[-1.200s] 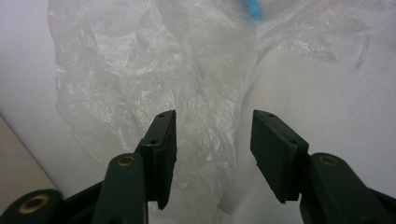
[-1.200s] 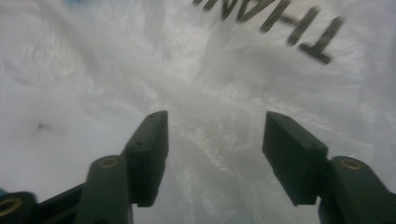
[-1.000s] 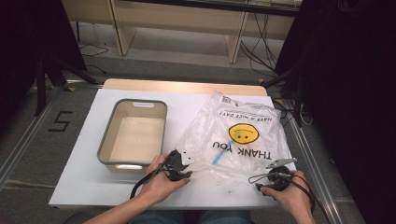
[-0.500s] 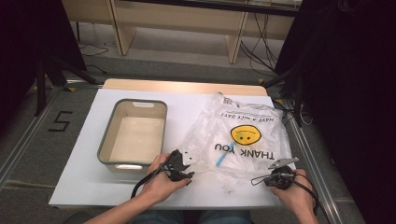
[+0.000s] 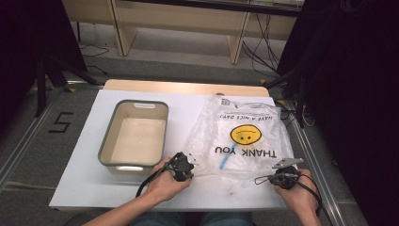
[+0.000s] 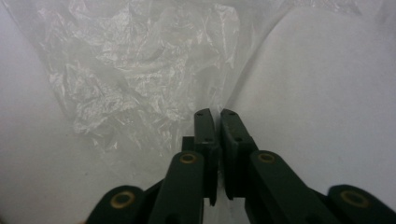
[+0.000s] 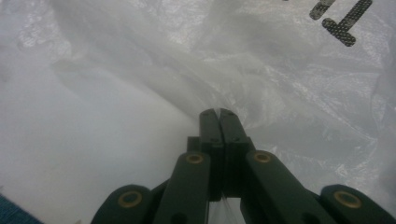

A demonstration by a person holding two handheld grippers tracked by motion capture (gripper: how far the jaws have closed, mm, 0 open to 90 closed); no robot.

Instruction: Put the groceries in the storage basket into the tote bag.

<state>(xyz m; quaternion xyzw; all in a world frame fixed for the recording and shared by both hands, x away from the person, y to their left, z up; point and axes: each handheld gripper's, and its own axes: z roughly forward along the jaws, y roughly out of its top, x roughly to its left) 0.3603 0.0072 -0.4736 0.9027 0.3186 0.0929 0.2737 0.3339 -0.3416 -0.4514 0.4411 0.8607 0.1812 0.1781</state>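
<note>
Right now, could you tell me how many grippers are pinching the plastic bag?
2: the left gripper pinches the plastic bag at its near left edge, the right gripper at its near right corner.

Both forearms are showing bare, no sleeves. The left gripper [image 6: 216,114] is showing black jaws with small screws and brass-ringed pivots; the right gripper [image 7: 219,113] is matching, carrying a grey three-cornered plate and trailing a black cable.

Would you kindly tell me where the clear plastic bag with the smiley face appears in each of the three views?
High view: the plastic bag lies right of centre on the white table, beside the grey bin.
Left gripper view: crinkled film fills the upper left, an edge running to the jaw tips.
Right gripper view: it spreads across the top and right, black lettering at upper right.
Shared landmark: the white table.
</note>
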